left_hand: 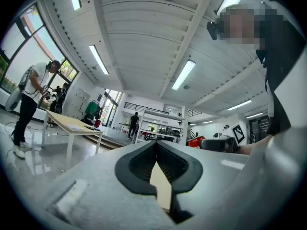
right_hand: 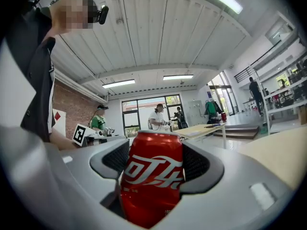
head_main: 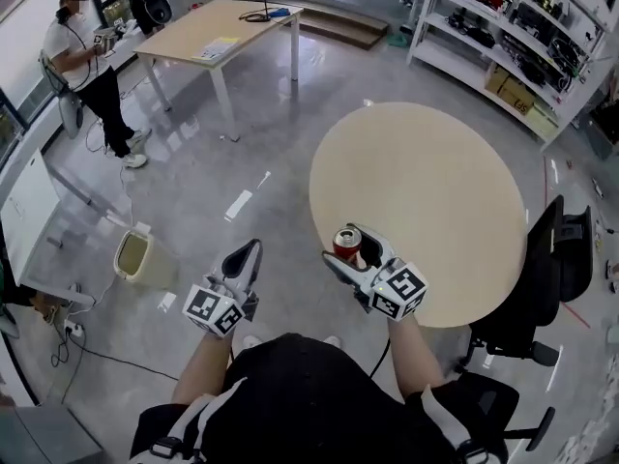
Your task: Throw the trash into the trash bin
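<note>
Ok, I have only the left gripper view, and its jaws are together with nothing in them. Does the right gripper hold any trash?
Observer: Yes. The right gripper is shut on a red can.
Operator: And where is the trash bin? I cannot find it in my view.
Observer: The trash bin stands on the floor, to the left of the left gripper in the head view, well away from the round table.
Operator: Has it a lid?
Observer: No lid shows on it; its top is open.
</note>
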The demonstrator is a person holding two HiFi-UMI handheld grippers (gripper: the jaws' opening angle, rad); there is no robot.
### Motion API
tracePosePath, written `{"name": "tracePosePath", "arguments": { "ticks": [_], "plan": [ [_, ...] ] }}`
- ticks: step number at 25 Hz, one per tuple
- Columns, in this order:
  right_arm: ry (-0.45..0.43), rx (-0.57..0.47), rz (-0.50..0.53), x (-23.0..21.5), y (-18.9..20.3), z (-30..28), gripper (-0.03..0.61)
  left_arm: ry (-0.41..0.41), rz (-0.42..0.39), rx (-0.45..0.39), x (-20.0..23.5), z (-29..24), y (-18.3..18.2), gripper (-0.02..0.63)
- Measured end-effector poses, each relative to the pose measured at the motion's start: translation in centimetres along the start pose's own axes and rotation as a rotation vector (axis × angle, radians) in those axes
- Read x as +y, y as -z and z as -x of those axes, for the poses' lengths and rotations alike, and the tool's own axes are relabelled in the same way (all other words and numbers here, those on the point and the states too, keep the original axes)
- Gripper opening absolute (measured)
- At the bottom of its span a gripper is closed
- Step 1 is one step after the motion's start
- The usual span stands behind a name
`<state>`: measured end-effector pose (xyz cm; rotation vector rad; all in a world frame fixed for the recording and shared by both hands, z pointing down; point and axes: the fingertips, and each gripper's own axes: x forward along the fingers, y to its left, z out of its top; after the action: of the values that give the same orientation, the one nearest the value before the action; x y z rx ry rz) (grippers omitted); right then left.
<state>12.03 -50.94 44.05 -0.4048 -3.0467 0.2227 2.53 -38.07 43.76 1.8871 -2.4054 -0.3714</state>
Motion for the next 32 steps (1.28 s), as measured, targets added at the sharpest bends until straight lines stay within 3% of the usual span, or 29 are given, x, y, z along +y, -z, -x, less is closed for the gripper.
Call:
{"name": "tracePosePath", "arguments": {
  "ticks": [4, 12, 17, 21, 25, 32],
  "plan": [
    [-0.055, -0.018, -0.02, 3.7, -0.6, -4.9, 0.336, -0.05, -0.004, -0.019, 4.3, 4.0, -1.5, 0.003],
    [-0.182, 0.013, -0.012, 10.4, -0.2, -14.4, 0.336, -0.23, -0.066, -0.052, 12.0, 13.0, -4.2, 0.003],
    [-0.314, 0.062, -0.013, 16.5, 1.1, -20.3, 0.336, -0.425, -0.056, -0.107, 16.5, 21.6, -5.5, 0.003],
    [-0.408, 0.089, 0.002, 21.8, 1.8, -25.0, 0.336, -0.552, -0.074, -0.145, 19.0, 28.8, -6.6, 0.003],
    [-0.492, 0.115, 0.009, 26.6, 2.8, -29.0, 0.336, -0.672, -0.039, -0.184, 21.1, 34.7, -6.6, 0.003],
    [-0.602, 0.149, -0.001, 31.3, 4.8, -32.6, 0.336, -0.792, -0.017, -0.197, 22.9, 39.8, -5.3, 0.003]
  ]
}}
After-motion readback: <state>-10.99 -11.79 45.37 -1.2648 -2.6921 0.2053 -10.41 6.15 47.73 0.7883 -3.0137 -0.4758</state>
